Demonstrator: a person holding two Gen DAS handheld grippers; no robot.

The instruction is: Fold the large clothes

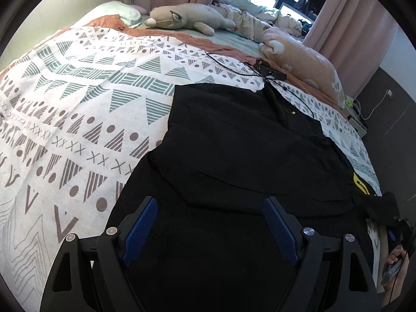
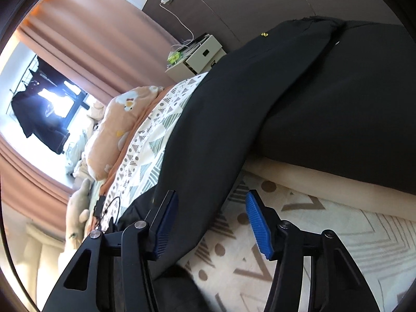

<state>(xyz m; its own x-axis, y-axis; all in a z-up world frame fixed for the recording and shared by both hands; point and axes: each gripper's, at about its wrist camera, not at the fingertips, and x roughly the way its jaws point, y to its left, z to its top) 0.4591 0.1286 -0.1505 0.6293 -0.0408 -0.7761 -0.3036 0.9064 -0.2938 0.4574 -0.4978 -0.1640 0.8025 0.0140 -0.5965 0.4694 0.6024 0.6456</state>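
Two grippers over the bed: the left gripper (image 1: 209, 209) hangs spread wide above the black garment (image 1: 234, 156), nothing between its blue pads. The right gripper (image 2: 212, 208) stands apart too, a fold of the garment (image 2: 208, 135) between its fingers, one pad against it, no pinch. Beyond, the patterned bedspread (image 1: 78, 98), then plush toys (image 1: 182, 18) by the curtains.
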